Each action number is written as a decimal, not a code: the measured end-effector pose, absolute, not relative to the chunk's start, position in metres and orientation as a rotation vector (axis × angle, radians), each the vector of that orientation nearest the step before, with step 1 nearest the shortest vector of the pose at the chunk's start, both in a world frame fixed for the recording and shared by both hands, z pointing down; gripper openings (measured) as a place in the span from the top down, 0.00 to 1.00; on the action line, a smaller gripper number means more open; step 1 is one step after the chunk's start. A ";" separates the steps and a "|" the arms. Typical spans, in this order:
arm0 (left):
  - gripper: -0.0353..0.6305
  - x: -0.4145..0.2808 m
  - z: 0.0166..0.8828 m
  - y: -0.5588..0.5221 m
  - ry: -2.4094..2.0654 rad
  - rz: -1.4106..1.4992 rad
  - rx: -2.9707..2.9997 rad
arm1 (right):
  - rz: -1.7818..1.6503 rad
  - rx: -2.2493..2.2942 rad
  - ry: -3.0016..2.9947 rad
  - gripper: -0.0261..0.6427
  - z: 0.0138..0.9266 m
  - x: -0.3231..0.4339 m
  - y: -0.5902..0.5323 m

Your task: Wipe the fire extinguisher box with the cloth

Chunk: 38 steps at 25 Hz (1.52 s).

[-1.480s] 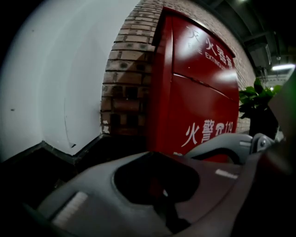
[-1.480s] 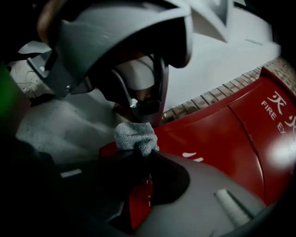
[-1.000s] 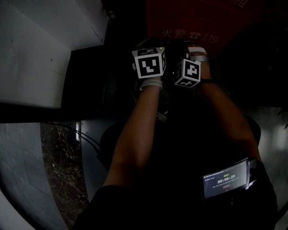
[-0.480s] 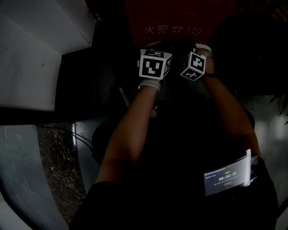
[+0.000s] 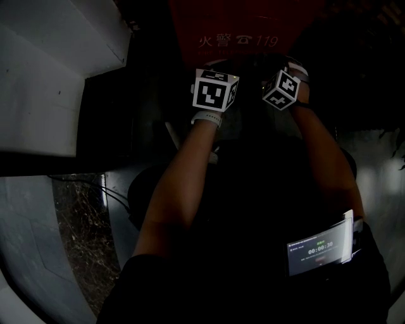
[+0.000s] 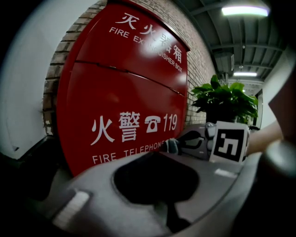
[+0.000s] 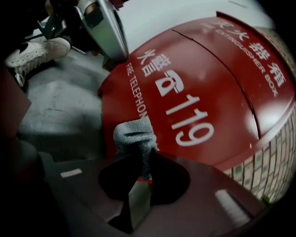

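White wall: a pale painted wall [image 5: 44, 82] fills the left of the dim head view. Below it lies a dark speckled stone floor [image 5: 82, 240] crossed by thin black cables [image 5: 120, 193].
Left tongs: the grey plastic left tongs [image 6: 156, 157] are pressed together with nothing between them. The person's bare left forearm holds them up before the lower front of the box. Their black-and-white marker cube [image 5: 215, 92] catches what light there is.
Box: the curved red metal fire extinguisher box [image 6: 125, 88] stands against a brick wall [image 6: 51, 78]. White Chinese and English lettering and the number 119 run across its face, and a seam crosses its upper part.
Cloth: the small grey terry cloth [image 7: 134, 136] is bunched at the tips of the right tongs, at the box's lower front beside the "FIRE TELEPHONE" line. Whether it touches the paint cannot be told.
Right tongs: the dark right tongs [image 7: 142, 159] are pinching the cloth, held just to the right of the left tongs and carrying their own marker cube [image 5: 283, 88].
Plant: a leafy green potted plant [image 6: 224, 99] stands to the right of the box, under a white ceiling strip light [image 6: 245, 10].
Screen: a small lit screen [image 5: 316, 250] glows at the lower right of the head view, near the person's right elbow.
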<state>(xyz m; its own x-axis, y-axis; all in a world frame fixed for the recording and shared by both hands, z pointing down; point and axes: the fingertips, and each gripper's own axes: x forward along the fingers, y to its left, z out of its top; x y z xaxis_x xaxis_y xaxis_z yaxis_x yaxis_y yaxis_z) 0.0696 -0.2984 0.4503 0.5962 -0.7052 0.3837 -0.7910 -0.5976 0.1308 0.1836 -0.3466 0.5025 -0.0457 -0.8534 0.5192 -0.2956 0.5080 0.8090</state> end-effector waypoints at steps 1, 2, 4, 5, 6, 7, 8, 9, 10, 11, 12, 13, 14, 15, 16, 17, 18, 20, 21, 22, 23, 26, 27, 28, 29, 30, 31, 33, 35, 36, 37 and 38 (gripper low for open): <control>0.94 0.069 0.449 -0.298 -1.224 0.423 2.536 | -0.593 1.021 -1.598 0.89 0.503 0.190 -0.347; 0.94 0.068 0.449 -0.298 -1.226 0.423 2.532 | -0.582 1.033 -1.590 0.89 0.503 0.195 -0.346; 0.94 0.066 0.455 -0.300 -1.229 0.432 2.524 | -0.562 1.053 -1.573 0.89 0.504 0.206 -0.346; 0.94 0.065 0.457 -0.300 -1.229 0.438 2.519 | -0.550 1.065 -1.566 0.89 0.505 0.212 -0.346; 0.94 0.064 0.458 -0.300 -1.229 0.441 2.513 | -0.537 1.078 -1.560 0.89 0.506 0.217 -0.347; 0.94 0.063 0.459 -0.300 -1.228 0.444 2.508 | -0.523 1.096 -1.554 0.89 0.506 0.222 -0.347; 0.94 0.063 0.462 -0.301 -1.226 0.450 2.504 | -0.507 1.116 -1.549 0.89 0.507 0.227 -0.347; 0.94 0.063 0.465 -0.301 -1.224 0.458 2.499 | -0.493 1.132 -1.544 0.89 0.507 0.232 -0.346; 0.94 0.062 0.467 -0.301 -1.224 0.466 2.493 | -0.486 1.141 -1.535 0.89 0.508 0.235 -0.346; 0.94 0.061 0.469 -0.302 -1.227 0.472 2.484 | -0.485 1.137 -1.526 0.89 0.511 0.237 -0.345; 0.94 0.060 0.472 -0.302 -1.233 0.479 2.472 | -0.486 1.123 -1.520 0.89 0.515 0.237 -0.344; 0.94 0.058 0.475 -0.303 -1.239 0.488 2.457 | -0.487 1.105 -1.522 0.89 0.520 0.234 -0.342; 0.94 0.055 0.481 -0.305 -1.243 0.499 2.440 | -0.488 1.089 -1.533 0.89 0.524 0.228 -0.340; 0.94 0.053 0.488 -0.306 -1.246 0.510 2.420 | -0.493 1.074 -1.552 0.89 0.526 0.219 -0.338; 0.94 0.049 0.495 -0.308 -1.253 0.518 2.397 | -0.504 1.061 -1.577 0.89 0.527 0.208 -0.337; 0.94 0.043 0.501 -0.310 -1.265 0.522 2.370 | -0.521 1.047 -1.607 0.89 0.526 0.195 -0.335; 0.94 0.036 0.506 -0.313 -1.283 0.522 2.340 | -0.542 1.031 -1.642 0.89 0.526 0.179 -0.334; 0.94 0.016 0.515 -0.317 -1.336 0.520 2.270 | -0.594 0.990 -1.714 0.89 0.525 0.144 -0.329; 0.94 0.006 0.520 -0.319 -1.368 0.516 2.229 | -0.621 0.968 -1.746 0.89 0.524 0.127 -0.327; 0.94 -0.005 0.524 -0.321 -1.405 0.506 2.186 | -0.648 0.946 -1.773 0.89 0.524 0.111 -0.325; 0.94 -0.016 0.526 -0.323 -1.448 0.488 2.142 | -0.675 0.925 -1.797 0.89 0.523 0.096 -0.324; 0.94 -0.048 0.526 -0.329 -1.587 0.420 2.017 | -0.776 0.855 -1.852 0.89 0.519 0.047 -0.321; 0.94 -0.058 0.526 -0.331 -1.629 0.410 1.981 | -0.813 0.831 -1.866 0.89 0.519 0.031 -0.320; 0.94 -0.067 0.527 -0.332 -1.663 0.406 1.948 | -0.846 0.808 -1.876 0.89 0.518 0.016 -0.321; 0.94 -0.076 0.528 -0.334 -1.684 0.403 1.917 | -0.868 0.790 -1.884 0.89 0.520 0.003 -0.321; 0.94 -0.085 0.530 -0.334 -1.696 0.397 1.887 | -0.882 0.777 -1.894 0.89 0.521 -0.009 -0.322; 0.94 -0.094 0.531 -0.334 -1.703 0.388 1.860 | -0.893 0.772 -1.902 0.89 0.522 -0.020 -0.322; 0.94 -0.107 0.532 -0.335 -1.714 0.365 1.820 | -0.923 0.771 -1.914 0.89 0.520 -0.036 -0.324; 0.94 -0.109 0.532 -0.337 -1.707 0.351 1.810 | -0.948 0.759 -1.932 0.89 0.518 -0.048 -0.323; 0.94 -0.107 0.533 -0.338 -1.696 0.355 1.815 | -0.957 0.752 -1.943 0.89 0.518 -0.053 -0.323; 0.94 -0.104 0.534 -0.339 -1.684 0.364 1.824 | -0.962 0.749 -1.954 0.89 0.518 -0.056 -0.322; 0.94 -0.101 0.536 -0.341 -1.678 0.377 1.833 | -0.963 0.749 -1.965 0.89 0.519 -0.057 -0.324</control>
